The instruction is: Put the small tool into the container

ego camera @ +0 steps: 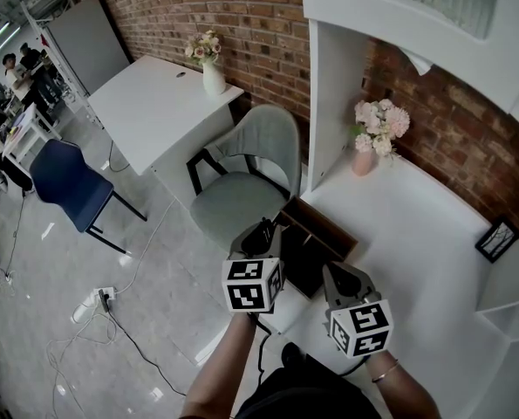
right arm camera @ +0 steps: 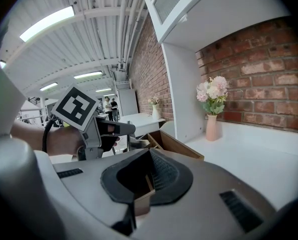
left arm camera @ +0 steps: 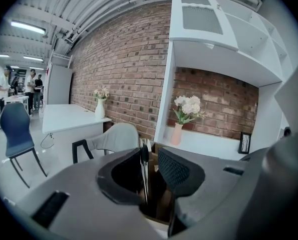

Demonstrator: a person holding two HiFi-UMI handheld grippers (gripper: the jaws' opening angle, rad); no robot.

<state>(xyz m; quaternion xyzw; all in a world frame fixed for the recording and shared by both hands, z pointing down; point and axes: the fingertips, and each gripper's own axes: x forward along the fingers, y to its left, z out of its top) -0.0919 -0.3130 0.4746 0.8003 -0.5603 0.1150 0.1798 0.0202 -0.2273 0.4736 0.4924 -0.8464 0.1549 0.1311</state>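
A brown wooden container (ego camera: 326, 227) stands at the near edge of the white desk (ego camera: 416, 234). My left gripper (ego camera: 263, 231) hovers over its left end, shut on a thin metal small tool (left arm camera: 144, 180) that runs upright along the left pad. In the right gripper view the left gripper (right arm camera: 119, 130) shows with the tool's end (right arm camera: 119, 144) hanging below its fingers, above the box. My right gripper (ego camera: 333, 279) is shut on the container's near wall (right arm camera: 142, 196). The long side wall (right arm camera: 175, 145) runs away from it.
A pink vase of flowers (ego camera: 364, 160) stands at the desk's back by a white cabinet post (ego camera: 329, 103). A small picture frame (ego camera: 496, 238) is at the right. A grey chair (ego camera: 250, 177) sits just left of the desk. Cables (ego camera: 111, 321) lie on the floor.
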